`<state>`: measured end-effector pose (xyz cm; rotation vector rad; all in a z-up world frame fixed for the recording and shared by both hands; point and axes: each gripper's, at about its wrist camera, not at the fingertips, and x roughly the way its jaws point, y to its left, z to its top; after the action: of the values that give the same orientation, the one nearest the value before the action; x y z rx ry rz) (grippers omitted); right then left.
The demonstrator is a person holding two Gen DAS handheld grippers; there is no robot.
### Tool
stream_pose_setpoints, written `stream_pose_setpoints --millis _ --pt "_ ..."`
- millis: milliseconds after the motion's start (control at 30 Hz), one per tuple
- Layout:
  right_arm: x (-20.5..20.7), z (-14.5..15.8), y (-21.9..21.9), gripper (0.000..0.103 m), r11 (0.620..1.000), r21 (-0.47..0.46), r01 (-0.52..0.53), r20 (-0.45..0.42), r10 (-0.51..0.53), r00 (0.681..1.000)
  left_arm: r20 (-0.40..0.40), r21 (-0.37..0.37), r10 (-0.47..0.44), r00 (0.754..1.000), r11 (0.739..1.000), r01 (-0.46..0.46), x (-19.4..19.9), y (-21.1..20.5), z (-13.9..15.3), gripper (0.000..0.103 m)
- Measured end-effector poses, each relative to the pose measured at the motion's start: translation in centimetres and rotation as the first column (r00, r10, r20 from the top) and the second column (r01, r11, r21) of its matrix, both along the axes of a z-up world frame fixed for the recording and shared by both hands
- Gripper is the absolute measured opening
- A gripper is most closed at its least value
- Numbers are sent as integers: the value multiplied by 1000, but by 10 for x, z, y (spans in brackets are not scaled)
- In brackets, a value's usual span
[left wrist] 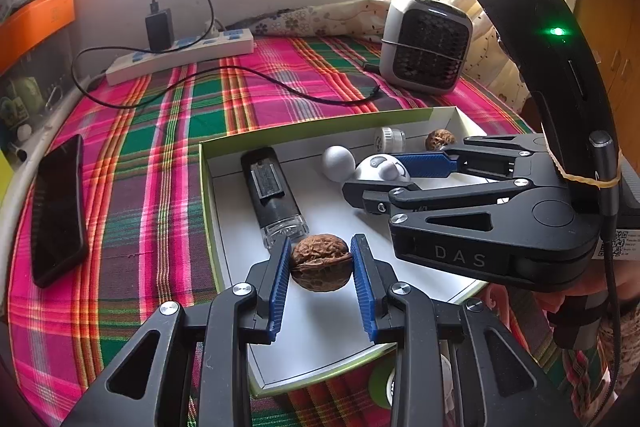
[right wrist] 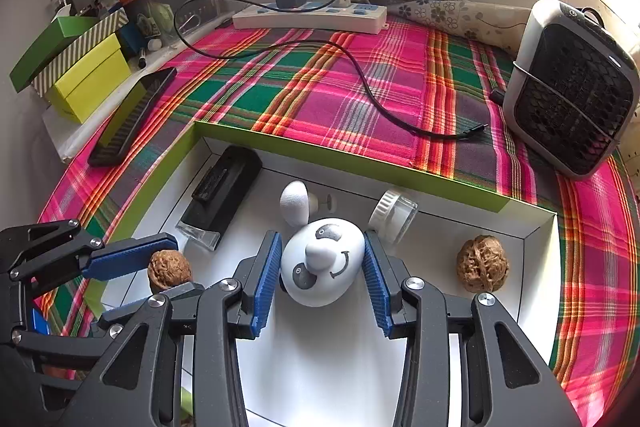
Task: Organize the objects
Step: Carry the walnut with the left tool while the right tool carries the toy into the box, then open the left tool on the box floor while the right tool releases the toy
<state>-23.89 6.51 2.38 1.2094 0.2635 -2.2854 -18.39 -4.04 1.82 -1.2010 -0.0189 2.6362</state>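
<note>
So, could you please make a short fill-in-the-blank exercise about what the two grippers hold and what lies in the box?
1. The left gripper is closed on a ____.
2. The right gripper grips a white toy head painted like a ____.
3. A second walnut lies loose in the ____-rimmed box.
4. The black phone lies on the plaid cloth, ____ the box.

Missing words: walnut; panda; green; outside

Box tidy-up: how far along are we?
Done: black device, small jar, white egg shape and one walnut lie in the box. In hand: left hand-held gripper grips a second walnut; right hand-held gripper grips the panda toy. Left: release both.
</note>
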Motion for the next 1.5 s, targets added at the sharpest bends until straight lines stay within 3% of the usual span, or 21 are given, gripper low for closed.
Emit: stream_pose_setpoints --millis 1167,1333,1500 --pt "-2 0 2 43 1000 -8 27 7 -27 1000 16 -8 -4 1000 1000 4 -1 4 -3 29" --pt "1 4 4 51 999 -21 34 1 -34 999 19 -4 -8 1000 1000 8 1 4 -3 32" --pt "5 8 6 51 998 -34 46 -1 -46 999 16 -1 1 1000 1000 -1 6 4 1 34"
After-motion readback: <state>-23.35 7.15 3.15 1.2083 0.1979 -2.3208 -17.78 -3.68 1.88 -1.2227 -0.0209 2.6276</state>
